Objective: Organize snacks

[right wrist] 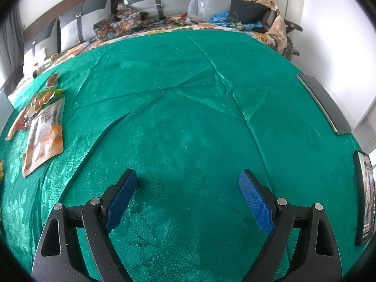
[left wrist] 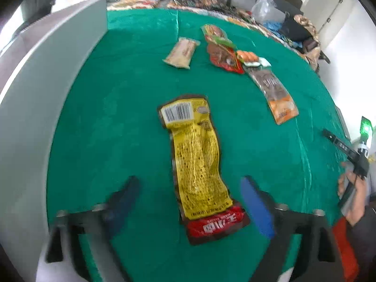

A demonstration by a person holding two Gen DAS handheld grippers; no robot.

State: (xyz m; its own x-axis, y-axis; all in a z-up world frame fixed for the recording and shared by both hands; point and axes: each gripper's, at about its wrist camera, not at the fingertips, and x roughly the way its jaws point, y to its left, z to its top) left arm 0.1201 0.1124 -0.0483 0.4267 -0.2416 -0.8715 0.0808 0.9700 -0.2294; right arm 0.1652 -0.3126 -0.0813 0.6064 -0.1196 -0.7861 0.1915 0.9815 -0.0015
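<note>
Between my left claw [left wrist: 190, 202], spread wide and gripping nothing, lies the yellow snack packet [left wrist: 197, 162] flat on the green cloth [left wrist: 117, 117]; other snacks [left wrist: 225, 54] cluster at one o'clock. My right claw [right wrist: 188, 197] gapes empty. Slick film could slide (pads blurred, contact unclear); the bottom edge cuts off both claws.

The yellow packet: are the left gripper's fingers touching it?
Apart. The left wrist view shows green cloth on both sides between the yellow packet and the fingers of the open left gripper.
</note>
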